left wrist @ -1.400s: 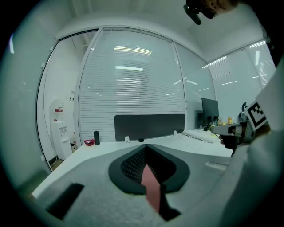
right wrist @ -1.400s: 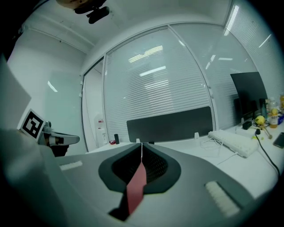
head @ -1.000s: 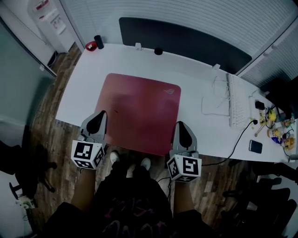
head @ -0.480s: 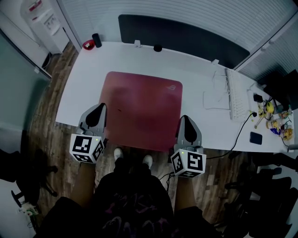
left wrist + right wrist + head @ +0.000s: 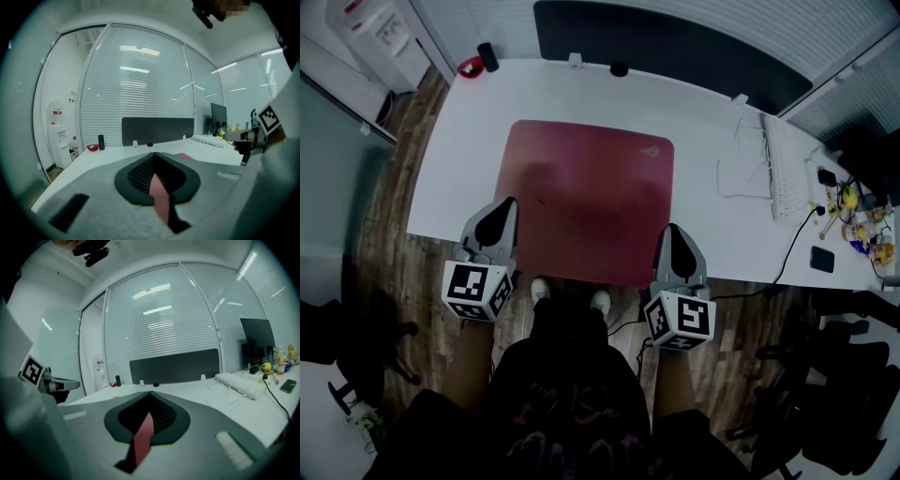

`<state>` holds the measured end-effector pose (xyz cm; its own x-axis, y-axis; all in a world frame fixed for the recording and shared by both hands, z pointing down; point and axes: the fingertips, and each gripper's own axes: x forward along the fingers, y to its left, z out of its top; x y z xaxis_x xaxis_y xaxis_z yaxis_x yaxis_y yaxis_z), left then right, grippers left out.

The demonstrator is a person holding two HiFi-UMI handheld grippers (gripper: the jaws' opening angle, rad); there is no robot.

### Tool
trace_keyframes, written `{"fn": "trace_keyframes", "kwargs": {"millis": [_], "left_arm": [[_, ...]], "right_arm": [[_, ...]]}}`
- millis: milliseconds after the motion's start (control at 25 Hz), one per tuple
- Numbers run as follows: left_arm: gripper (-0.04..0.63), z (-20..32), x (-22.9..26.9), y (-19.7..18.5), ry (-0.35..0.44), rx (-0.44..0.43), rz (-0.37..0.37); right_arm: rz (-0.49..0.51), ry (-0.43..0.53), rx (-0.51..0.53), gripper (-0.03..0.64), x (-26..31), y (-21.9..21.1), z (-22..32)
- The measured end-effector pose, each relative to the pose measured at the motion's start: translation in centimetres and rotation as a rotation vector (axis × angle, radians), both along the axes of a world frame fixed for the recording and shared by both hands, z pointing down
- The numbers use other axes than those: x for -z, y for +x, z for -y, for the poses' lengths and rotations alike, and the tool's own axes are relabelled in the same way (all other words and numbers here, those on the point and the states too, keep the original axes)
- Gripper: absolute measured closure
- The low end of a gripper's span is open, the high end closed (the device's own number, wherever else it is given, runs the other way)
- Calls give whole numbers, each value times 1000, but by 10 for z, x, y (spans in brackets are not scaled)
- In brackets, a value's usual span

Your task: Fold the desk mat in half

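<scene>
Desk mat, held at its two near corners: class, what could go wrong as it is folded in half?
The left gripper and right gripper each pinch only a thin strip of the desk mat, so a corner may slip out when lifted. With the grippers at opposite corners, uneven lifting could skew the fold. The mat might also slide across the white desk rather than bend.
</scene>
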<state>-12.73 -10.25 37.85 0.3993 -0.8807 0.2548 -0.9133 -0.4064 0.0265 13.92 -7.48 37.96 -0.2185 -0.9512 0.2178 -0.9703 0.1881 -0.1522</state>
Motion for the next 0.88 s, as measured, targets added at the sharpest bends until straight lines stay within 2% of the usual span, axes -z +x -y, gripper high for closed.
{"fn": "trace_keyframes", "kwargs": {"millis": [880], "left_arm": [[595, -49, -111, -8, -202, -6, 9]], "right_arm": [[19, -217, 15, 612, -107, -21, -43]]}}
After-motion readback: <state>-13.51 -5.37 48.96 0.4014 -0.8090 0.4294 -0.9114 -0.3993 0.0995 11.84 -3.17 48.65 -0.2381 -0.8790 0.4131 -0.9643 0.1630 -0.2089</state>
